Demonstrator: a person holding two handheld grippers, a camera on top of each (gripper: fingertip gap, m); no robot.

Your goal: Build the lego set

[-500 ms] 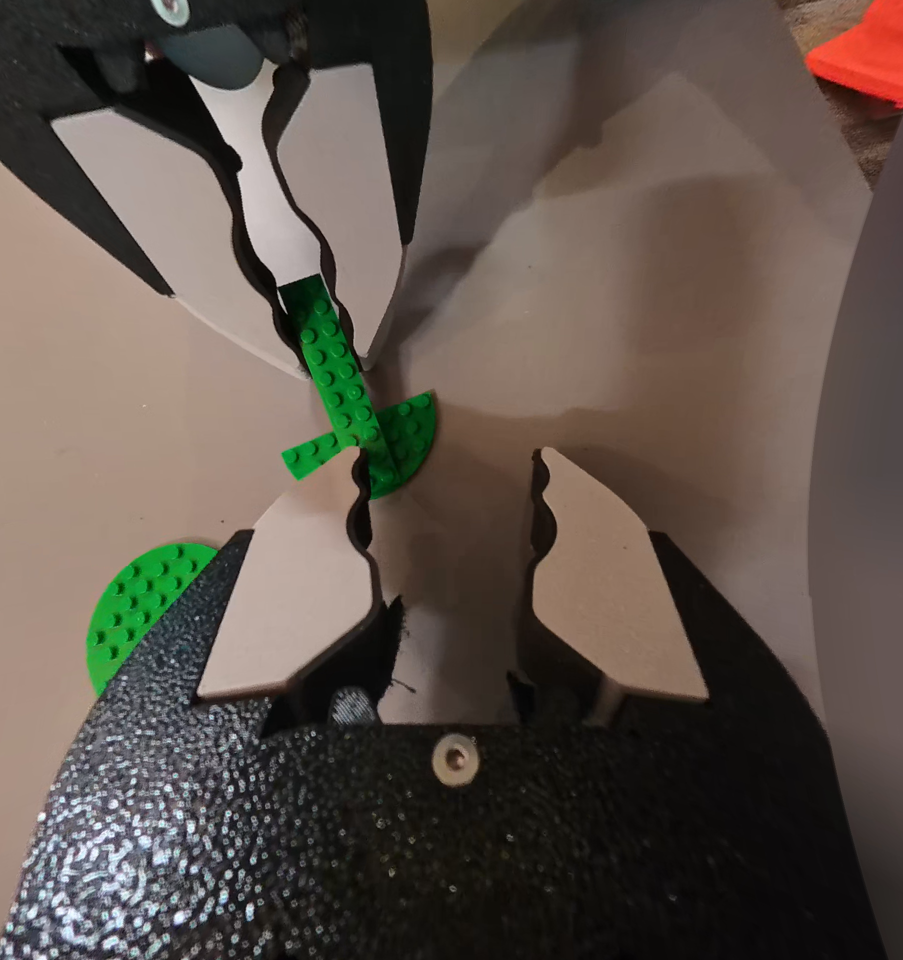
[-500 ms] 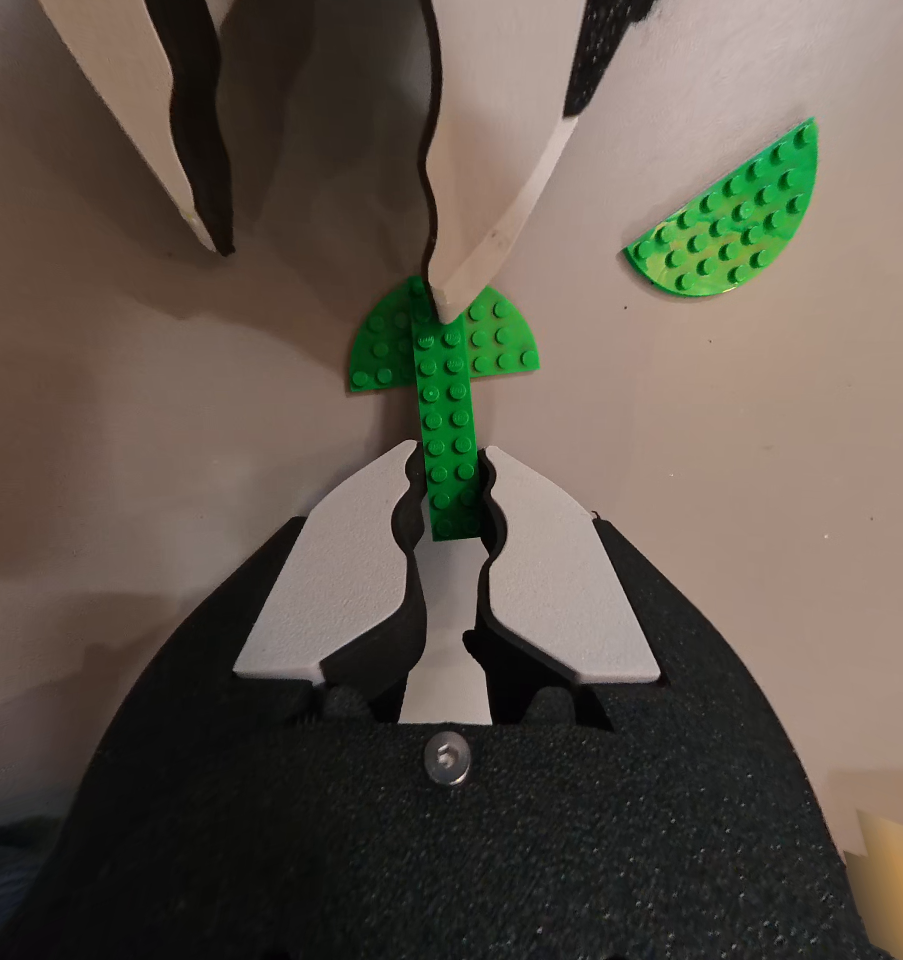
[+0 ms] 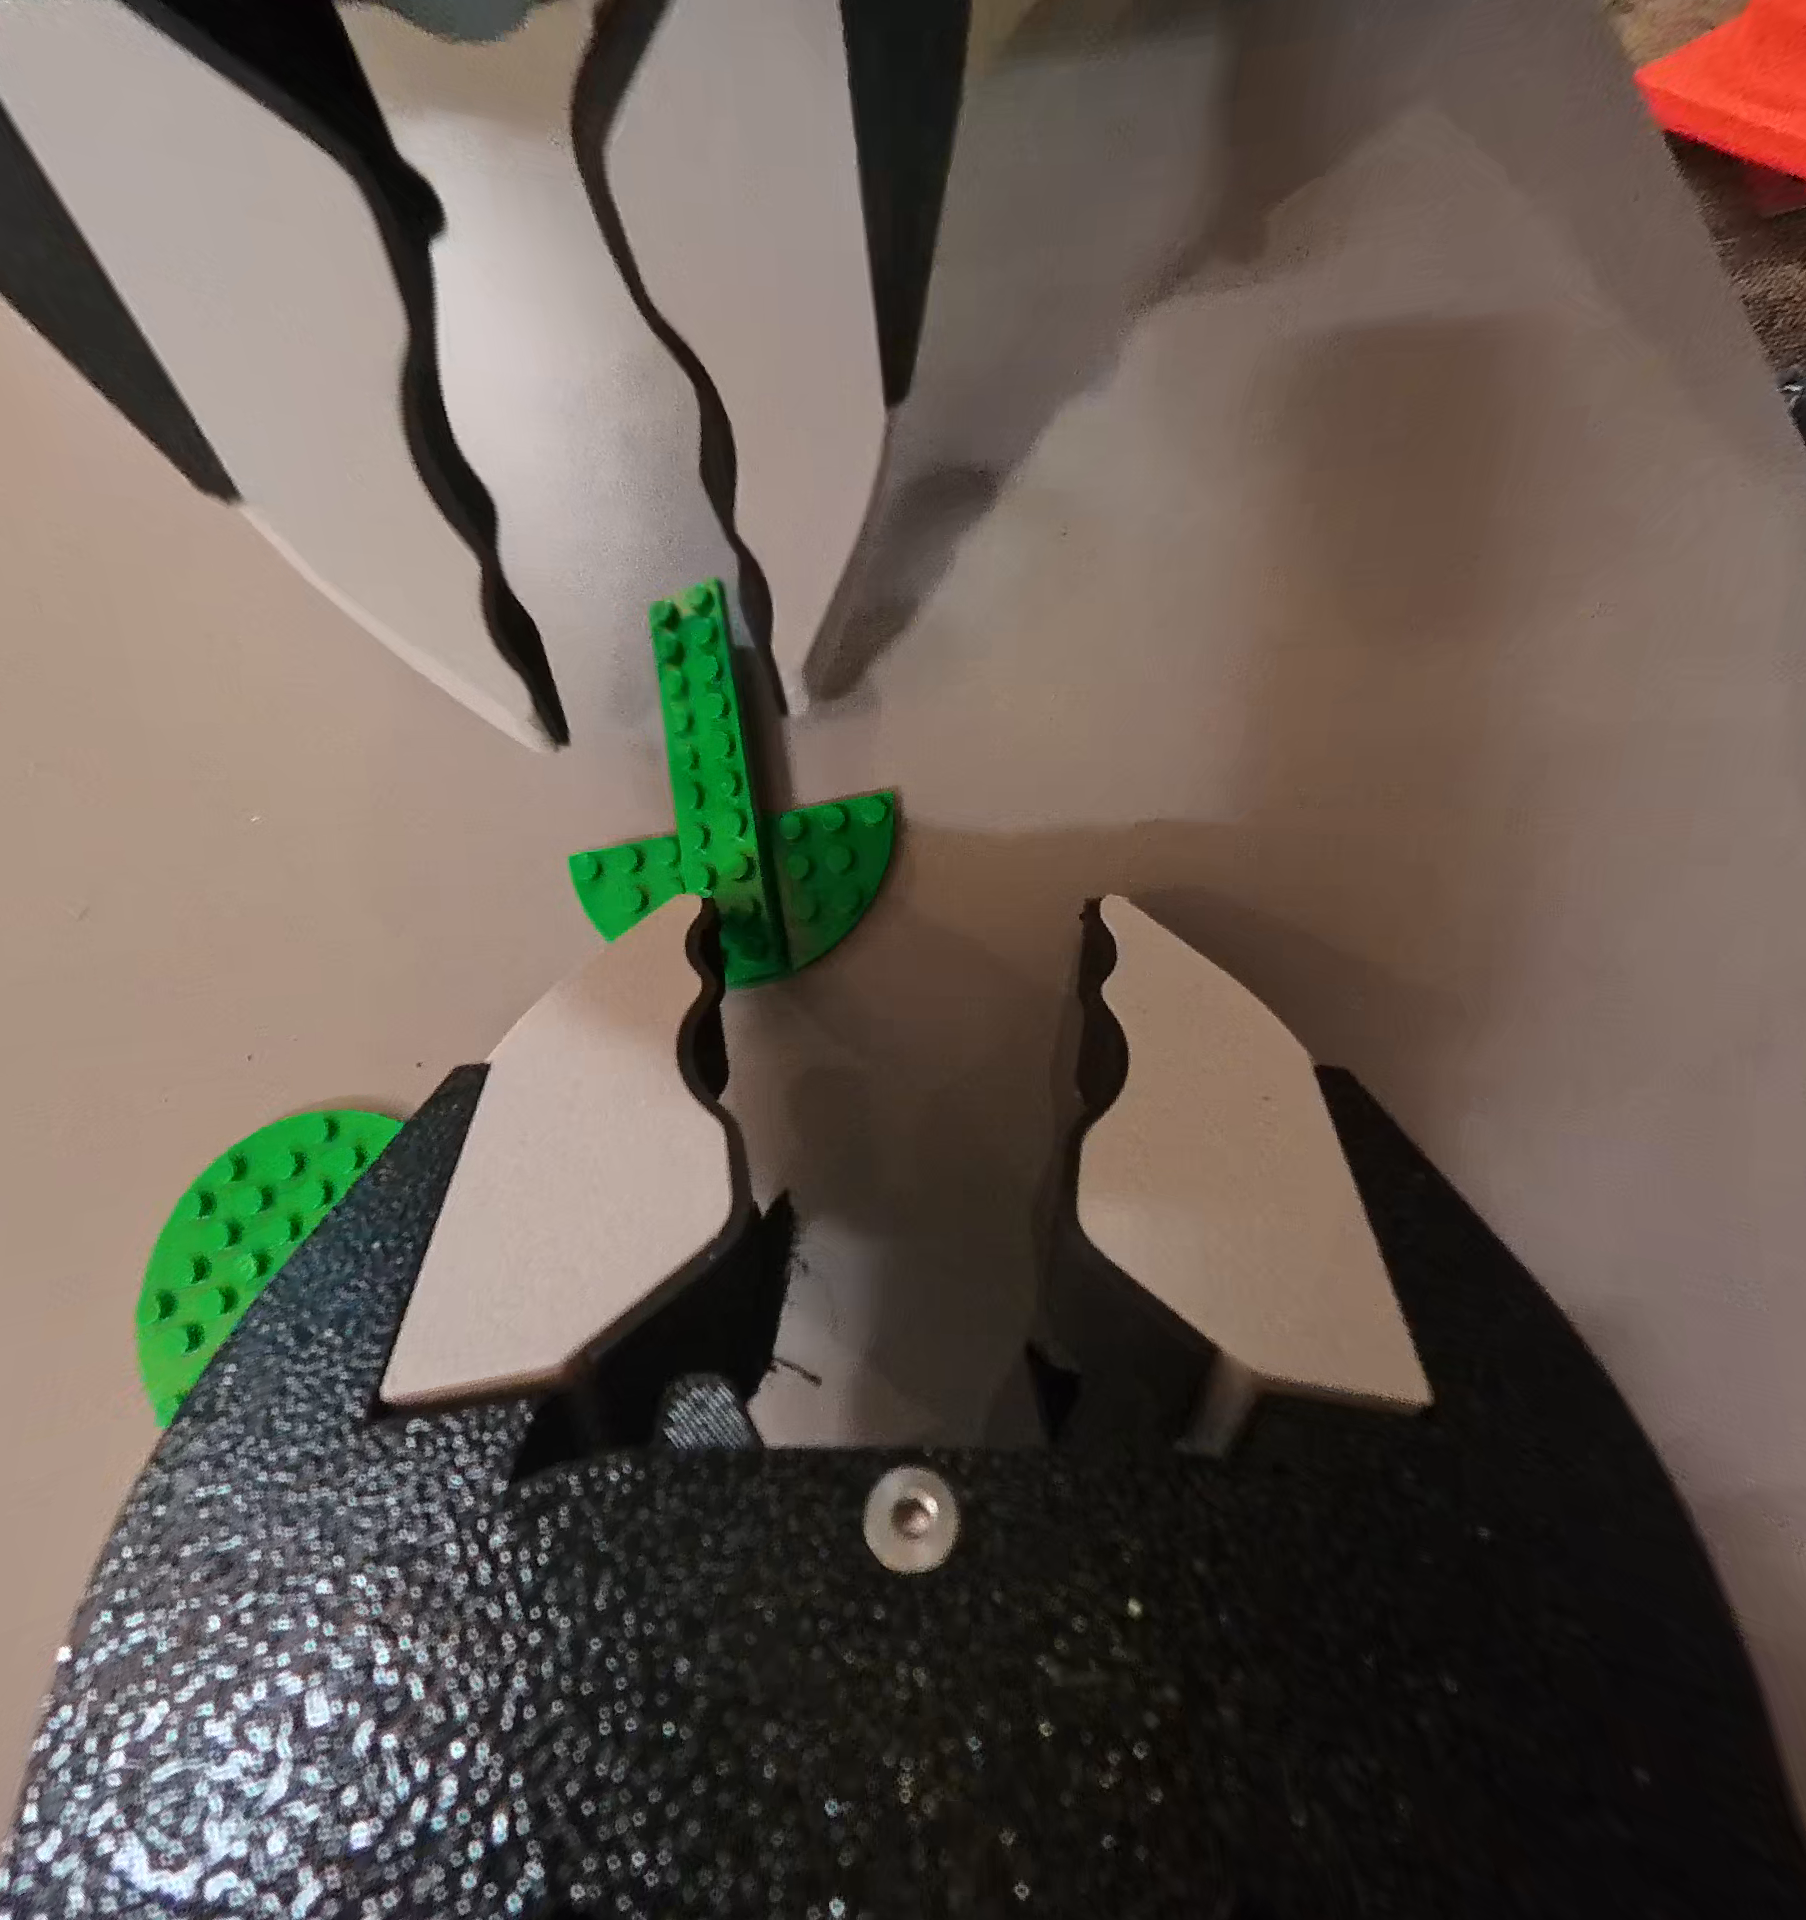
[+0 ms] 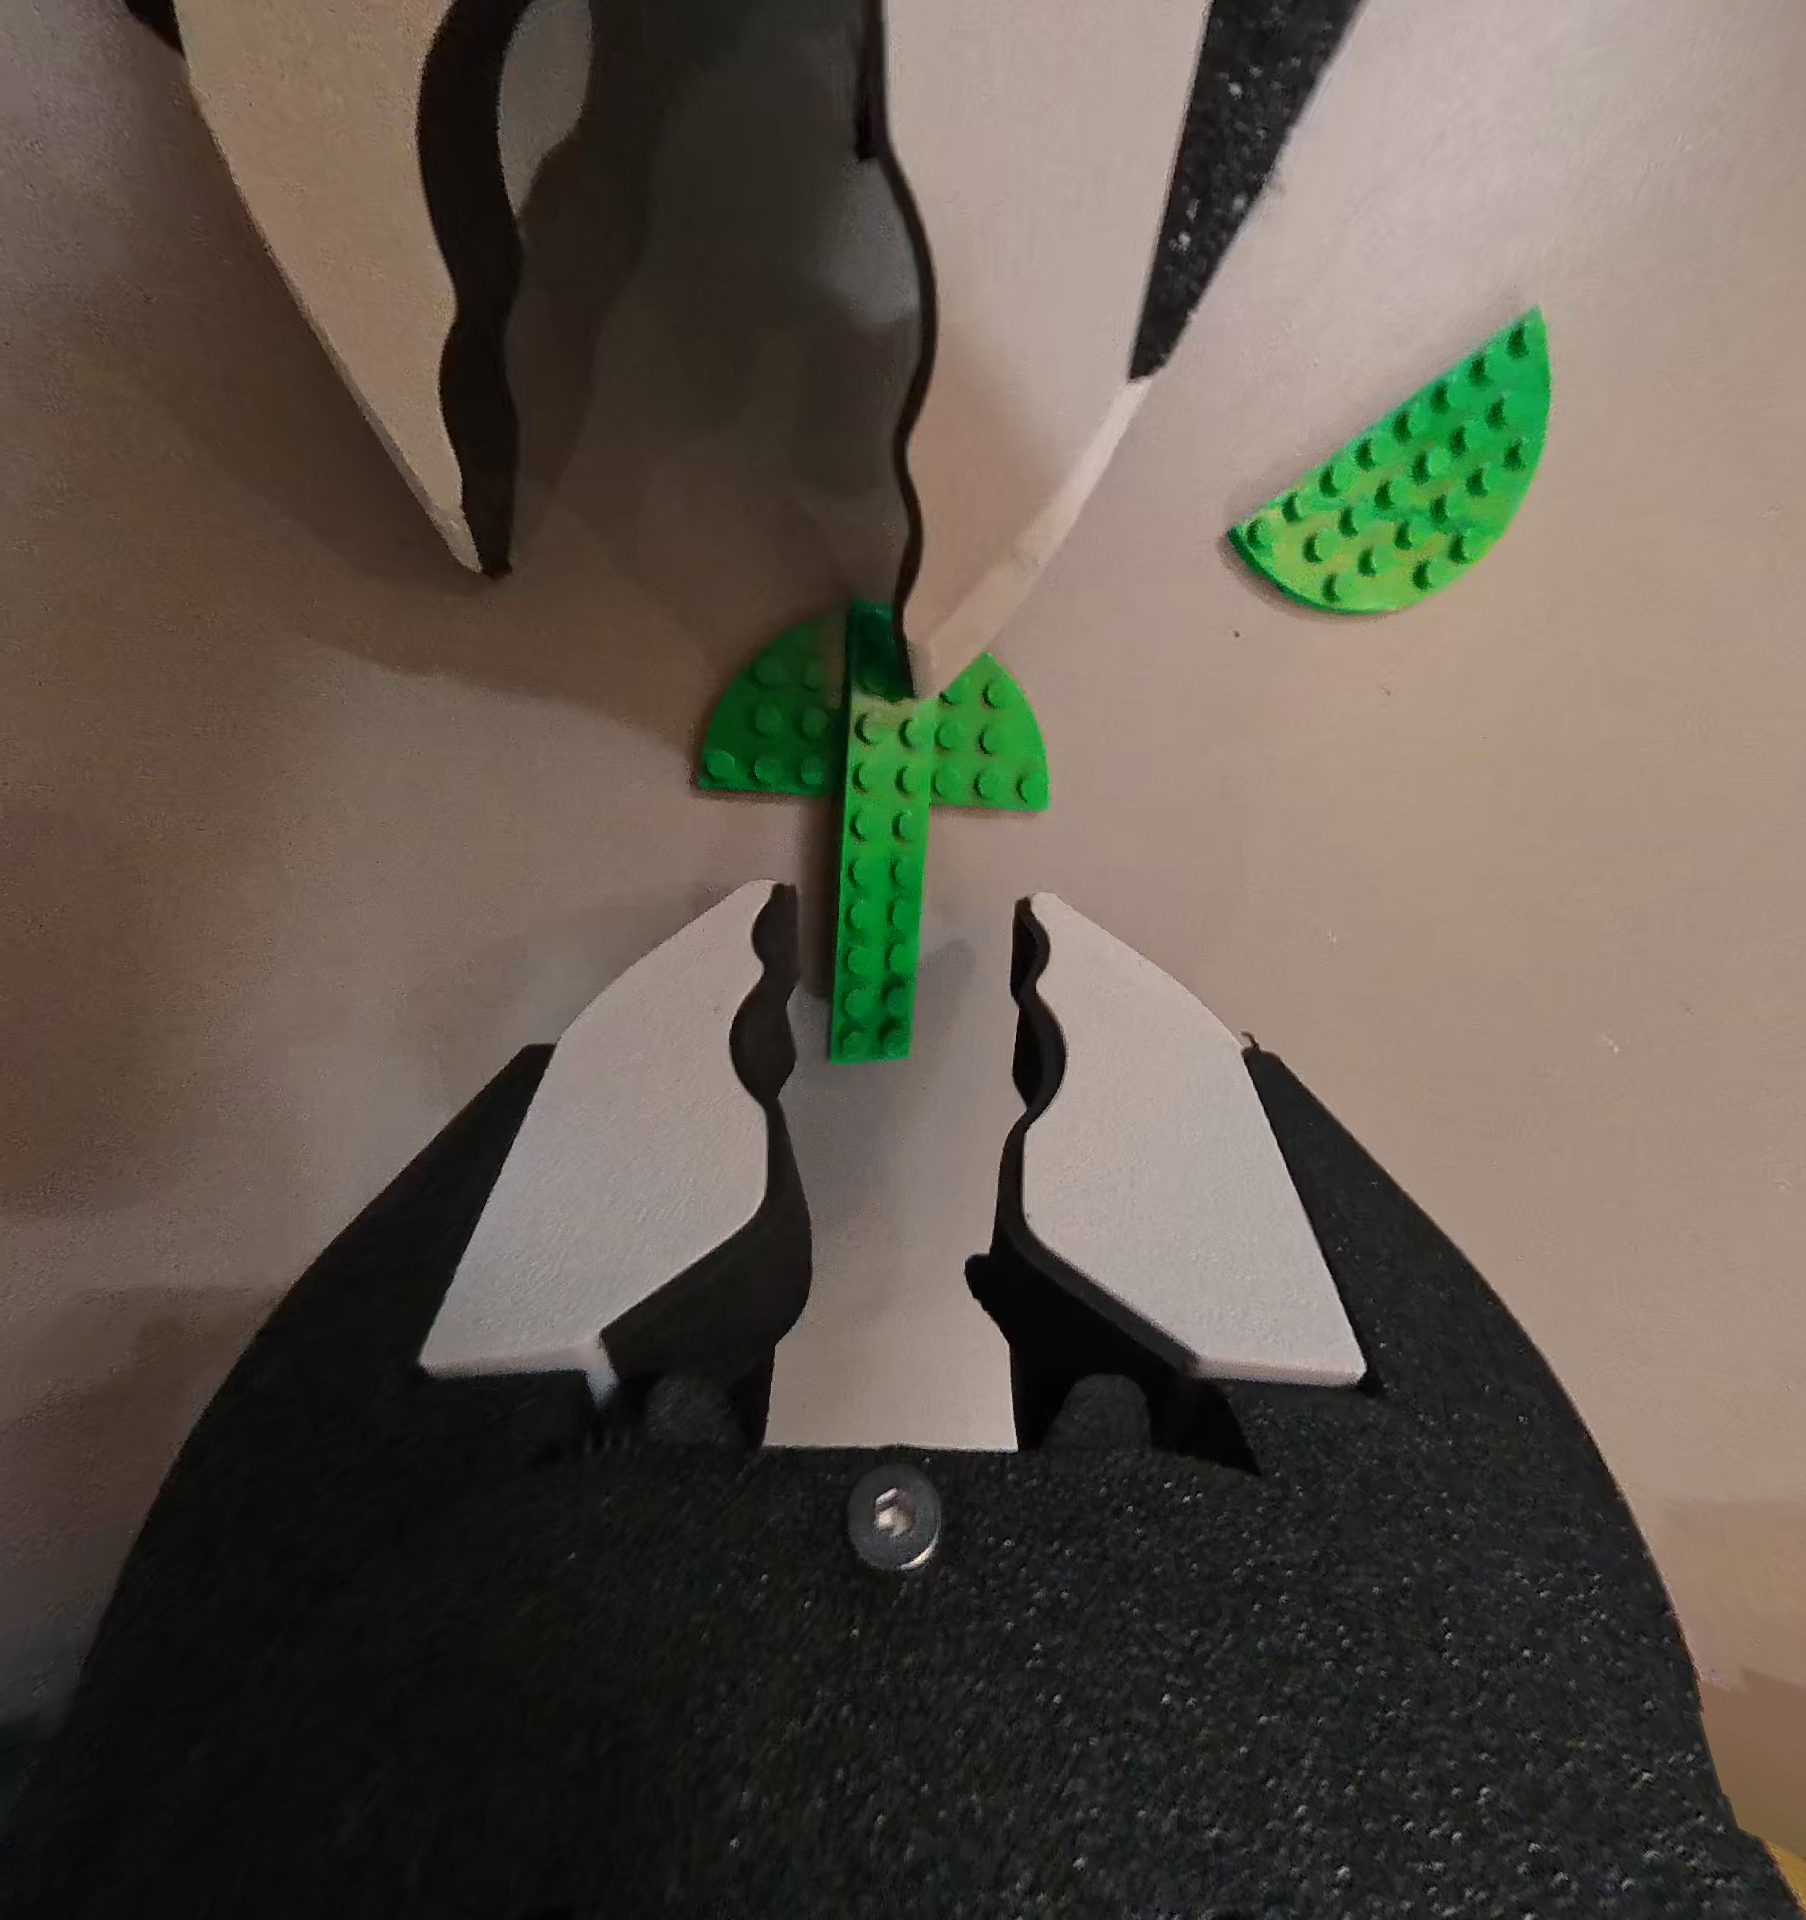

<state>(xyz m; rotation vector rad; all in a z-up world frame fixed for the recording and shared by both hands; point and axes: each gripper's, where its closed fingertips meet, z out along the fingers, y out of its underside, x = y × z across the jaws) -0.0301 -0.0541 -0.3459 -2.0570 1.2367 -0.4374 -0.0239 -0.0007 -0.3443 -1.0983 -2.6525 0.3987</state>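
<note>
On the plain tan table [image 4: 255, 935], I have both my left gripper [image 3: 899, 914] and right gripper [image 4: 904, 894] let go and wide, the long green strip [image 4: 878, 894] sits stuck across the half-round green plate [image 4: 774, 717], so I think I next fetch the other half-round plate [image 4: 1398, 488].

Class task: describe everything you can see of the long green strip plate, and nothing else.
The long green strip plate is a narrow, glossy plastic piece with two rows of studs. Its far end sits across the middle of a green half-round plate; its near end reaches out between the fingers of the open right claw, which do not grip it. One fingertip of the open left claw meets its far end.
</note>
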